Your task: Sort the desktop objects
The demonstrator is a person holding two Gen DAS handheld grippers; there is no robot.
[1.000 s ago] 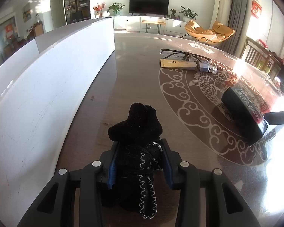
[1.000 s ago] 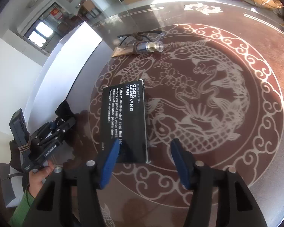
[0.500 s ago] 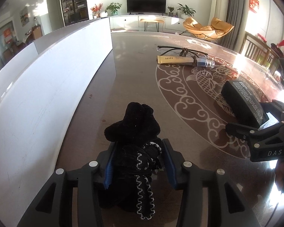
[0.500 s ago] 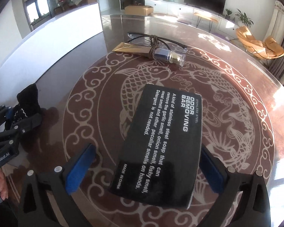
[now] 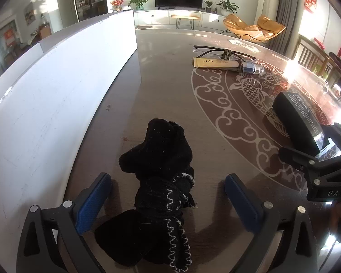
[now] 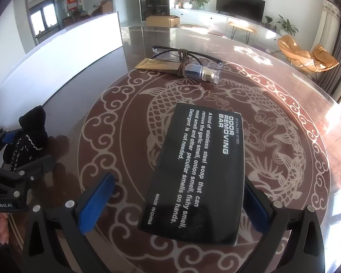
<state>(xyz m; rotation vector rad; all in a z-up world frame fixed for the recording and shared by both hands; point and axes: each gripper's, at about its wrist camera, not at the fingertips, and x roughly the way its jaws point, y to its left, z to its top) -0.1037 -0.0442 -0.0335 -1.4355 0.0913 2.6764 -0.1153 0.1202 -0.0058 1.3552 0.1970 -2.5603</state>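
Holding your right claw [image 6: 175,202] low over the table [image 6: 284,104], you are pointing it at the black box [image 6: 200,170]. Its blue pads are standing wide apart, one on each side of the near end of the box. They are not pressing on it. The left pad is well clear of the box, and the right pad is just beside the edge, so the box is sitting a bit to the right in the gap. The long side of the box is running away from you, leaning a little to the right as it goes. So the pads are facing the two long sides, which looks like the right way to squeeze it.

Your left claw [image 5: 168,200] is opening right now. The black sock [image 5: 161,182] is lying on the table between its pads, and they are not touching it. The sock is stretching away from you too.

Farther off, the tube [image 6: 179,68] and the glasses [image 6: 184,52] are lying across your view, touching each other. Your right claw looks nearer to them than your left.
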